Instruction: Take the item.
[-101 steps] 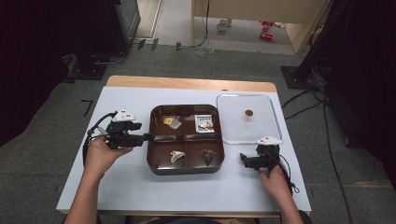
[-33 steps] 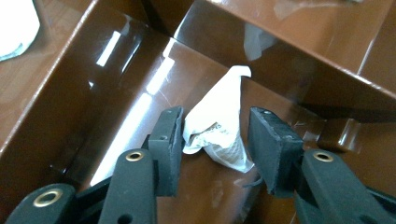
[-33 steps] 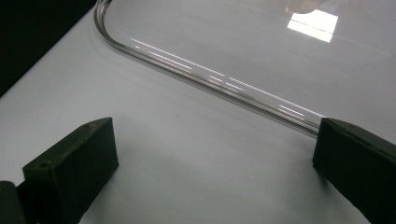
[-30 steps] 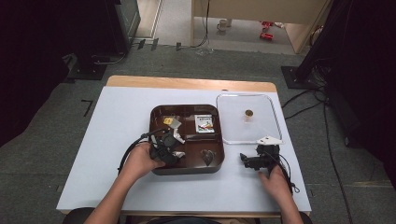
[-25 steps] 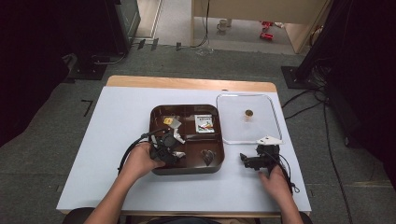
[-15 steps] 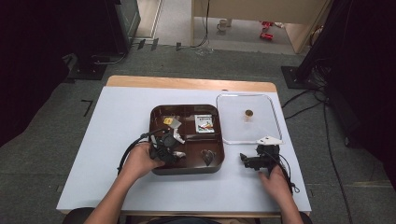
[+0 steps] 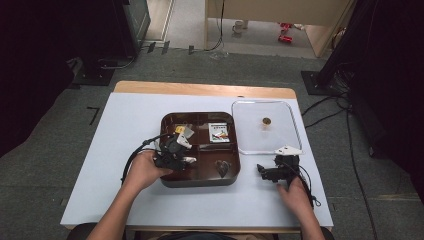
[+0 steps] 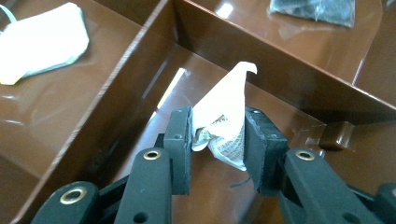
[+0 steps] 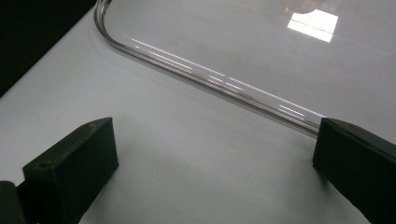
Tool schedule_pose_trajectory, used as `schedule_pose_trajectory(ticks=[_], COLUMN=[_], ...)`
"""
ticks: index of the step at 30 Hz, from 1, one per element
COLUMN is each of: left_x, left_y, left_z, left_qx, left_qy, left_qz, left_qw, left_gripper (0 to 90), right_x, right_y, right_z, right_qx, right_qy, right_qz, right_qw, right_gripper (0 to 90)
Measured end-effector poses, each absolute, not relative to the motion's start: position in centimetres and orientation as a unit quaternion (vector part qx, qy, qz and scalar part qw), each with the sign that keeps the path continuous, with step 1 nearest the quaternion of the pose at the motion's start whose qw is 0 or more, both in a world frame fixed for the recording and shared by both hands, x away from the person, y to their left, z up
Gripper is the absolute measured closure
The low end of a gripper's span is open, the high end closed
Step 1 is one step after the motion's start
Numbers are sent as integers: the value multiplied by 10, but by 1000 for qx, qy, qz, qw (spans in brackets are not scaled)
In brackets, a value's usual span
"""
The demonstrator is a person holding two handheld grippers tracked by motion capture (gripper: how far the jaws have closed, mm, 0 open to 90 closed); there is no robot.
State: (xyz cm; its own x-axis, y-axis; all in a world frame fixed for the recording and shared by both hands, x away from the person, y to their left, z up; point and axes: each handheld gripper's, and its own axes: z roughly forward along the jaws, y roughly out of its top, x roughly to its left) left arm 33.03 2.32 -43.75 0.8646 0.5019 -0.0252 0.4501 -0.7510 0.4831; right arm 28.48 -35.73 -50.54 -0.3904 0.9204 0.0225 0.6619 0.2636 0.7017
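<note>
My left gripper (image 8: 217,140) sits over the near-left compartment of the brown tray (image 7: 200,181), and its jaws are pinched onto a white tea-bag-like packet (image 8: 223,121) — crumpled paper with some print on it, one corner curling up above the pads. In the left gripper view the packet is clamped on both sides, with the compartment floor beneath it; I cannot tell whether its lower edge touches the floor. In the high view the left hand (image 7: 145,171) rests at the tray's left edge.

Elsewhere in the tray I see a pale flat packet (image 8: 42,39) in the far-left compartment, a printed packet (image 7: 218,133) far right, and a dark one (image 7: 222,167) near right.

My right gripper (image 7: 272,172) lies on the white table (image 7: 125,120) just in front of the clear lid (image 7: 280,142), held by the right hand (image 7: 295,192). Its jaws stand wide apart with nothing between them — only bare tabletop and the lid's curved rim beyond. A small round gold thing (image 7: 266,120) sits on the lid.
</note>
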Motion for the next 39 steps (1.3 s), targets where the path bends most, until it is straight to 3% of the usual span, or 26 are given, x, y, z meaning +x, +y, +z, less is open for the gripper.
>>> schedule_pose_trajectory(ticks=[23, 39], left_x=[333, 330], left_y=[71, 117], left_z=[-406, -397], left_qx=[895, 863], left_qy=[296, 351], left_qz=[87, 115], left_qw=[324, 345], left_gripper=[659, 659], right_x=[285, 286], right_y=[-357, -358], right_z=[-505, -505], right_qx=[516, 515], right_qy=[768, 769], right_qz=[323, 322], right_qw=[199, 198], right_gripper=[0, 0])
